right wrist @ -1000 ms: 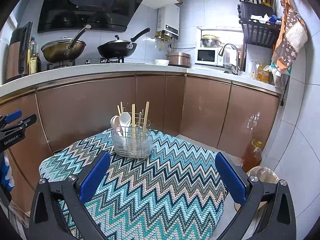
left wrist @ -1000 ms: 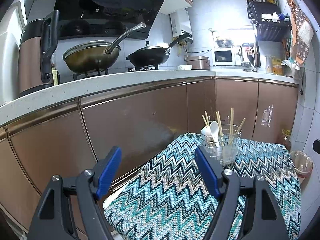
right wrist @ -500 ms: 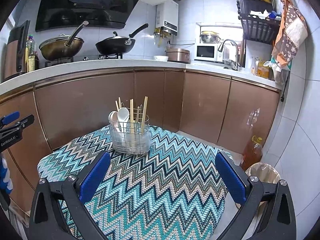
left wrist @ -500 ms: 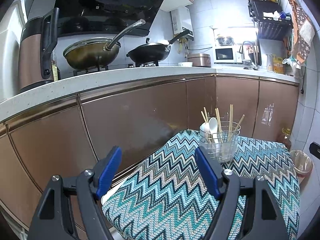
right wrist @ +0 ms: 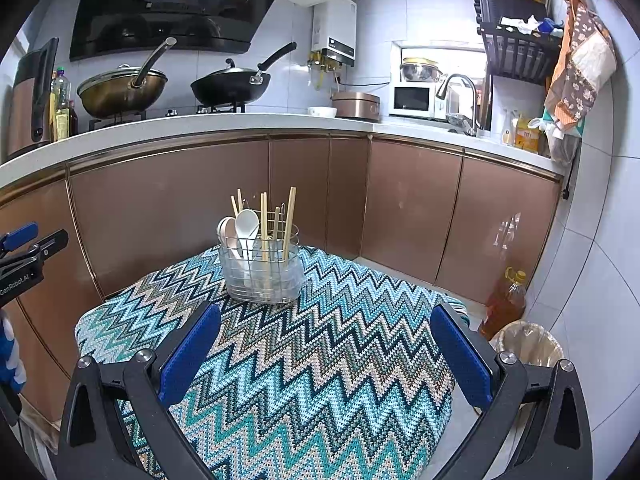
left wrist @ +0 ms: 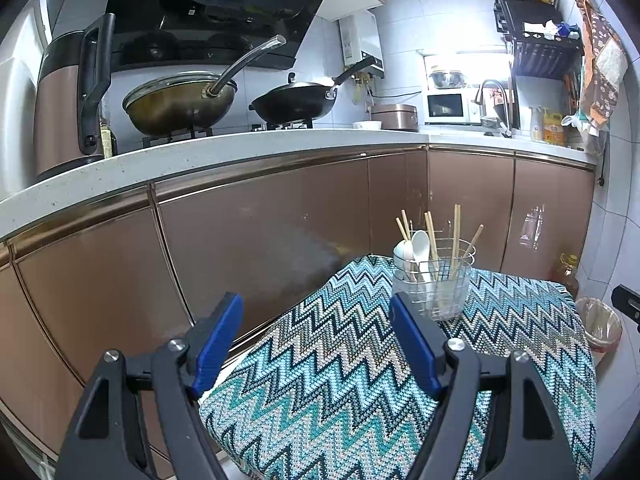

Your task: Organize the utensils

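Wire caddy [right wrist: 262,268] nearer right tongs [right wrist: 326,346].

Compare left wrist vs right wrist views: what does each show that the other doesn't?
Left wrist only: the open left gripper close up with nothing between its fingers, and a sliver of the other gripper at the right edge.

Right wrist only: the open right gripper, also holding nothing, a bottle with a green cap beside the tall brown appliance, and the left gripper's tip at the left edge.

Both: the utensil holder with chopsticks and white spoons upright on the zigzag cloth, the two pans on the stove, the microwave, the oil bottle and bin on the floor.
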Demonstrator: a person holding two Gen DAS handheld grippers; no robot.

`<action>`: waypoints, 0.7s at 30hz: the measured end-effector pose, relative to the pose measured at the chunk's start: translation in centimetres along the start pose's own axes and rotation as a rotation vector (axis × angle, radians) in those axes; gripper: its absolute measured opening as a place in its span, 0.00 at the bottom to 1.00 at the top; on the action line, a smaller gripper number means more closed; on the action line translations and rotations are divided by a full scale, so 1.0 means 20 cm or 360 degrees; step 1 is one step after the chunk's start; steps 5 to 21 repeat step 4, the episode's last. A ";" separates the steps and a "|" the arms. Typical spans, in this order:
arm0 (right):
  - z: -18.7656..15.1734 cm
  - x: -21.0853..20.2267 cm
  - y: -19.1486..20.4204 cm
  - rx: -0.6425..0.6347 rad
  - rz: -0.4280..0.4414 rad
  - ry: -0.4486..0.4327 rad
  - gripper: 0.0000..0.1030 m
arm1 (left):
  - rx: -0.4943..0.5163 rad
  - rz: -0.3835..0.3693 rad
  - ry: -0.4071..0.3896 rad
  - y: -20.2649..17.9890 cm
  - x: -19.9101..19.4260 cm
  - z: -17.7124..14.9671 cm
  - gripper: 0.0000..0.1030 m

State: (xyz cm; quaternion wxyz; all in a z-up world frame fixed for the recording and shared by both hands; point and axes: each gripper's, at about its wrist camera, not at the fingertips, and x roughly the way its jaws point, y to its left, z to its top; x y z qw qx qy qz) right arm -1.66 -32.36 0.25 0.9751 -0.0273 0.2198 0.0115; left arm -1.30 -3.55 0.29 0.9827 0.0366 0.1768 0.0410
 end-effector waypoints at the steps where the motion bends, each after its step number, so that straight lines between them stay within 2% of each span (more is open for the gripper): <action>1: 0.00 0.00 0.00 -0.0001 0.0000 0.0001 1.00 | 0.0000 -0.0002 0.0001 0.00 0.00 0.00 0.72; 21: 0.00 0.00 0.00 -0.0004 0.0001 0.0004 1.00 | -0.0003 -0.0004 0.0004 0.00 0.00 0.00 0.72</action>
